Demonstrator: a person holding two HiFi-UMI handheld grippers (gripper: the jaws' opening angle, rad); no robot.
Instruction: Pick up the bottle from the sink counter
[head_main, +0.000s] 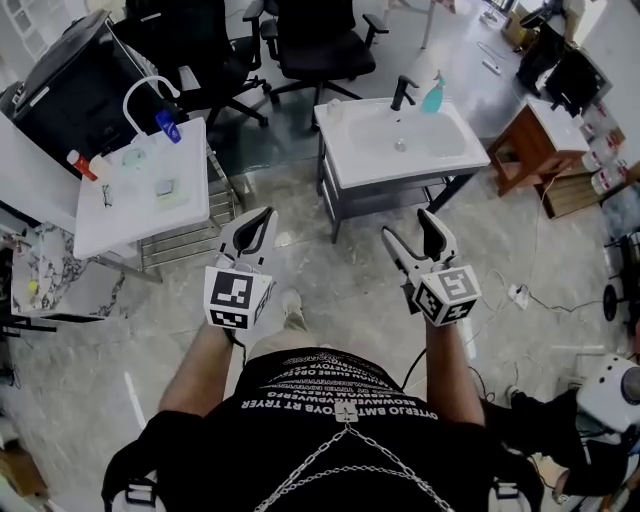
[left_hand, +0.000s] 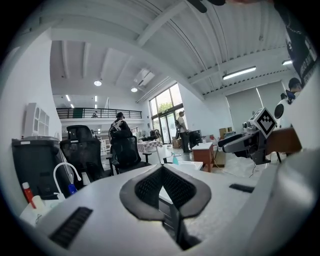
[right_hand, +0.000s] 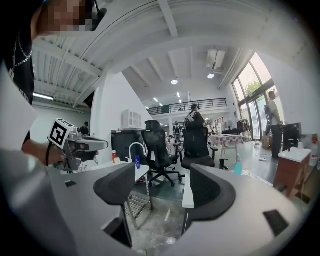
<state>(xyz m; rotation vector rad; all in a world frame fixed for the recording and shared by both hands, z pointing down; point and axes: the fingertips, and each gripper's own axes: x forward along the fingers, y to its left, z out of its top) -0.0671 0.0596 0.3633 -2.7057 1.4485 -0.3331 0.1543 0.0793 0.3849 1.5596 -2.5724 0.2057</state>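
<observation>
The teal bottle (head_main: 433, 95) is standing untouched at the far edge of the sink tabletop (head_main: 360, 165), beside the faucet (head_main: 402, 92) and well ahead of both tools. The right hand-held gripper (head_main: 410, 235) is pointing toward it, jaws spread and empty. The left hand-held gripper (head_main: 258, 222) is hovering with jaws pressed together on nothing. Approach, grasp and lift are all remaining.

The only writing is on the person's black shirt (head_main: 340, 395): several lines of white capital lettering (head_main: 345, 372) across the chest, seen upside down and too small and warped to read with any certainty. Just ahead of the shirt, the left cube (head_main: 238, 297) on the left tool (head_main: 258, 225) and the right cube (head_main: 448, 292) on the right tool (head_main: 408, 228) bear only black-and-white square code patterns.
</observation>
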